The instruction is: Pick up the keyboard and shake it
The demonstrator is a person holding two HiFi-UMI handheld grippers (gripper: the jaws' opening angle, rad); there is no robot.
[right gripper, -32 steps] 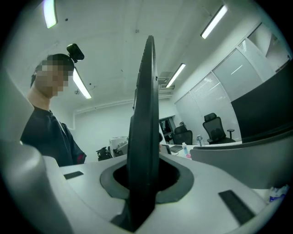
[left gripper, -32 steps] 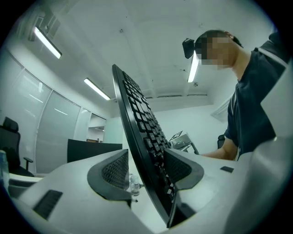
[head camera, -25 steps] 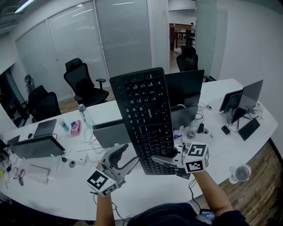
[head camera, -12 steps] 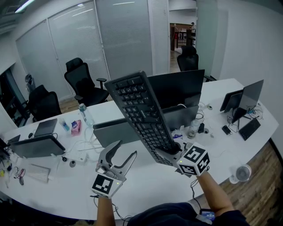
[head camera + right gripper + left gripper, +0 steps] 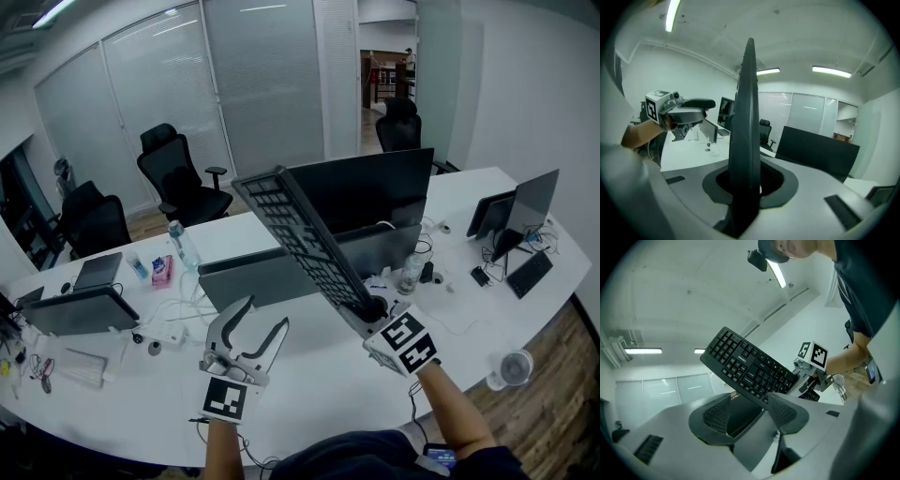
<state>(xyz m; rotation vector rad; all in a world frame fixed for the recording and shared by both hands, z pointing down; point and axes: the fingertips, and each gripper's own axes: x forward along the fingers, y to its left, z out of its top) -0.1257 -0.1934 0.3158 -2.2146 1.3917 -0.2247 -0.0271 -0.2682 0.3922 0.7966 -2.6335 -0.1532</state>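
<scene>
My right gripper [image 5: 373, 313] is shut on the near short end of a black keyboard [image 5: 302, 242] and holds it up in the air over the white desk [image 5: 319, 394]. The keyboard slants up and to the left, nearly edge-on in the head view. It stands as a thin dark blade [image 5: 746, 126] between the pads in the right gripper view [image 5: 746, 187]. The left gripper [image 5: 251, 335] hangs open to the left of the keyboard, with nothing between its fingers [image 5: 785, 411]. From the left gripper view [image 5: 747, 414] the keys face me [image 5: 750, 369].
A black monitor [image 5: 380, 192] and a grey laptop lid [image 5: 253, 277] stand behind the keyboard. A water bottle [image 5: 180, 246] and another laptop [image 5: 75, 307] sit at the left. Small monitors [image 5: 525, 211] and a paper cup [image 5: 513, 367] are at the right. Office chairs [image 5: 178, 173] stand behind the desk.
The keyboard has rolled from keys facing me to nearly edge-on, its far end swinging left. The right gripper turned with it. The left gripper rose slightly and rolled, still open.
</scene>
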